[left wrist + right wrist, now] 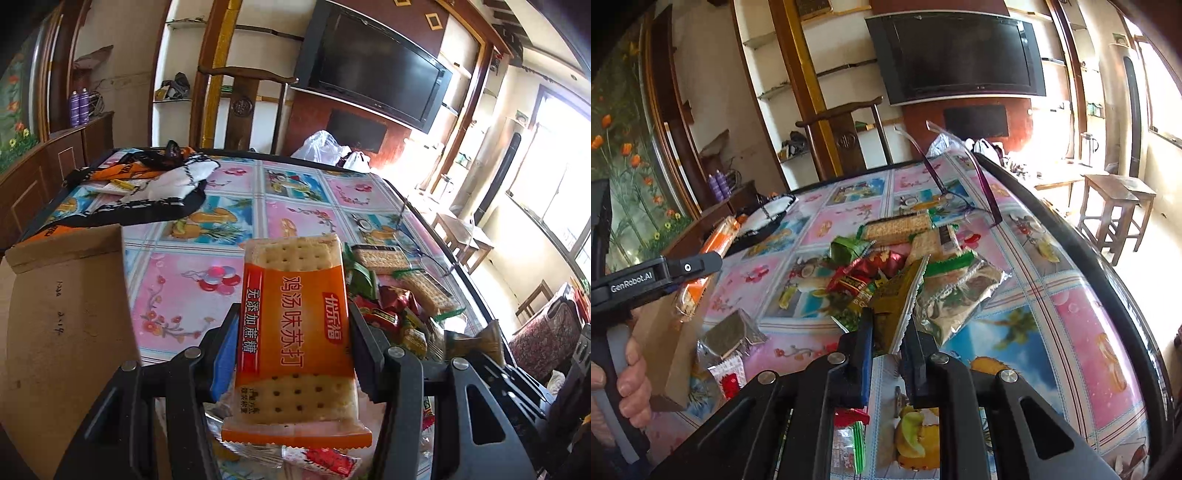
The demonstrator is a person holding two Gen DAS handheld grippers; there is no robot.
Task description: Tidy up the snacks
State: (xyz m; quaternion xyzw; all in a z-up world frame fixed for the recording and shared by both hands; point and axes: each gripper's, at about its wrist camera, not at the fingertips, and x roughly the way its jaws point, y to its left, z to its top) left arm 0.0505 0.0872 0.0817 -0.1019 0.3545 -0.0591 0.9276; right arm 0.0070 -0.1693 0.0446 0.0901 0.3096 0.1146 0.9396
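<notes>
My left gripper (293, 314) is shut on an orange soda-cracker packet (295, 273), held upright above the table. In the right wrist view that left gripper (701, 264) and its orange packet (720, 232) hover over an open cardboard box (668, 343), with a hand on the handle. The box (66, 314) fills the left of the left wrist view. My right gripper (890, 325) is shut on an olive-green snack packet (894, 295), lifted edge-on at the near side of a pile of snacks (871, 266) in the middle of the table.
The table has a flowered plastic cover (1071, 314). A silver packet (960, 295) lies right of the pile and a dark packet (731, 332) beside the box. Purple glasses (960, 184) lie behind the pile. An orange-and-black bag (147, 184) and a wooden chair (243, 99) are at the far side.
</notes>
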